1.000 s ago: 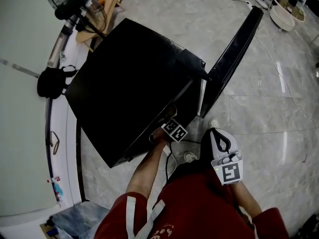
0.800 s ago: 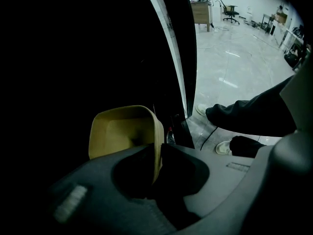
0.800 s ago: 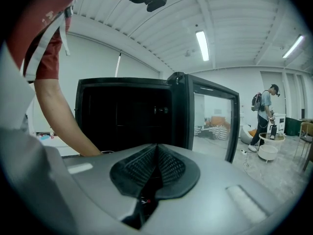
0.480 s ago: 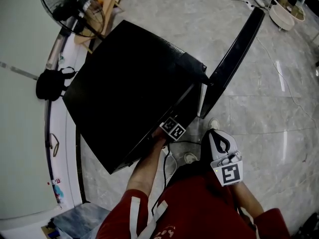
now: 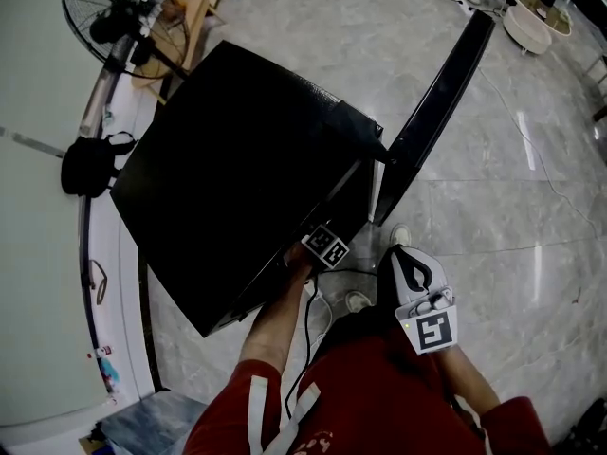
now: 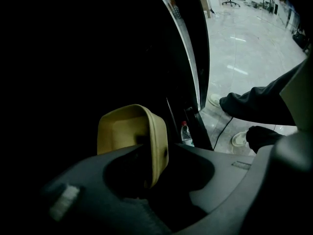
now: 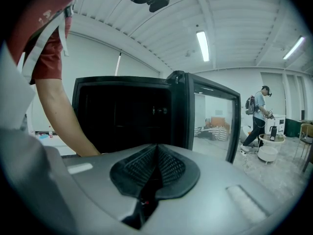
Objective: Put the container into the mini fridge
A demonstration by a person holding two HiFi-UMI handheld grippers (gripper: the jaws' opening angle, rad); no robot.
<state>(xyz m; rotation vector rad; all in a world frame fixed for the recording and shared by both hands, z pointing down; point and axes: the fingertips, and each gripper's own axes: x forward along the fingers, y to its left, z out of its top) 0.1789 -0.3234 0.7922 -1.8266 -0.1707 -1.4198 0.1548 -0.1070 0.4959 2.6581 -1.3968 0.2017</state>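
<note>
The black mini fridge (image 5: 237,178) stands on the floor with its door (image 5: 432,112) swung open. My left gripper (image 6: 156,168) reaches into the dark inside; from the head view only its marker cube (image 5: 327,245) shows at the fridge mouth. A tan plastic container (image 6: 124,131) lies tilted on its side, with its rim in the gap between the jaws. The jaws are opening, and the pads stand apart from the rim. My right gripper (image 5: 411,259) hangs near my knee, shut and empty, facing the fridge (image 7: 127,111).
A small water bottle (image 6: 185,132) stands low by the door hinge. A floor fan (image 5: 114,17) and a black bag (image 5: 85,164) are left of the fridge. A white basin (image 5: 526,27) and a cable lie on the tiled floor. A person (image 7: 259,114) stands far off.
The left gripper's cube stays at the fridge mouth. The head view has drifted slightly. The right gripper has barely moved.
</note>
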